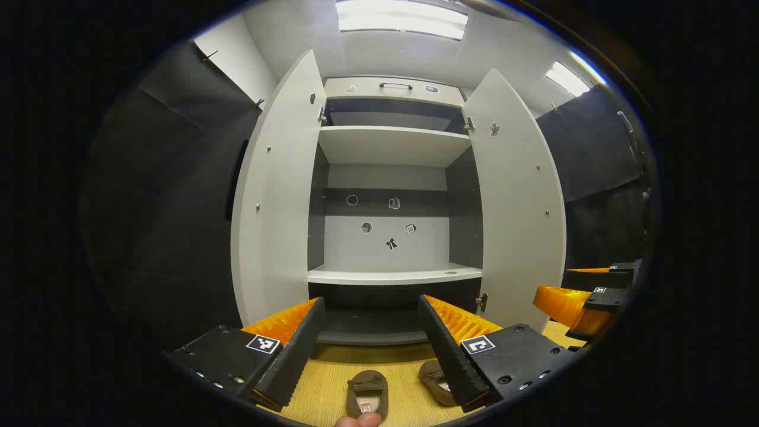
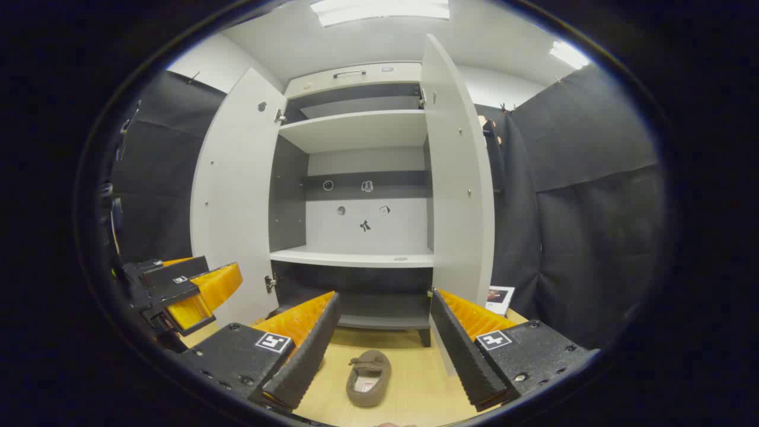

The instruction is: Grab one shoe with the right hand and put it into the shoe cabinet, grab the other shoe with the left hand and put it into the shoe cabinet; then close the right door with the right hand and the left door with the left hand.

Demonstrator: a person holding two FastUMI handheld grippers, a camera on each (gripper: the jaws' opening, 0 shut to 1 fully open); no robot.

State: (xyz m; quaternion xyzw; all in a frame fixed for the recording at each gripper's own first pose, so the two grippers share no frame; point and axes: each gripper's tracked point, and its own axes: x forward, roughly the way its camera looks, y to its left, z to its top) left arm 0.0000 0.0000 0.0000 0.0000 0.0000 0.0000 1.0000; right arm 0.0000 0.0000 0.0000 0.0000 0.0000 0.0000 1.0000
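Note:
Two brown slippers lie on the wooden floor in front of the open white shoe cabinet (image 1: pixel 391 274). In the left gripper view one slipper (image 1: pixel 367 394) lies between my fingers and the other slipper (image 1: pixel 434 376) is partly hidden behind my right finger. My left gripper (image 1: pixel 372 305) hangs open above them, holding nothing. In the right gripper view a slipper (image 2: pixel 369 369) lies below my open, empty right gripper (image 2: pixel 385 296). The cabinet (image 2: pixel 356 257) has both doors swung wide. The other gripper shows at the side of each view: the right gripper (image 1: pixel 584 302) and the left gripper (image 2: pixel 190 287).
The left door (image 1: pixel 276 196) and right door (image 1: pixel 513 201) stand open, framing bare shelves. Black cloth walls close in on both sides. A small card (image 2: pixel 499 298) leans at the base of the right wall. A person's fingertip (image 1: pixel 357 420) shows at the bottom edge.

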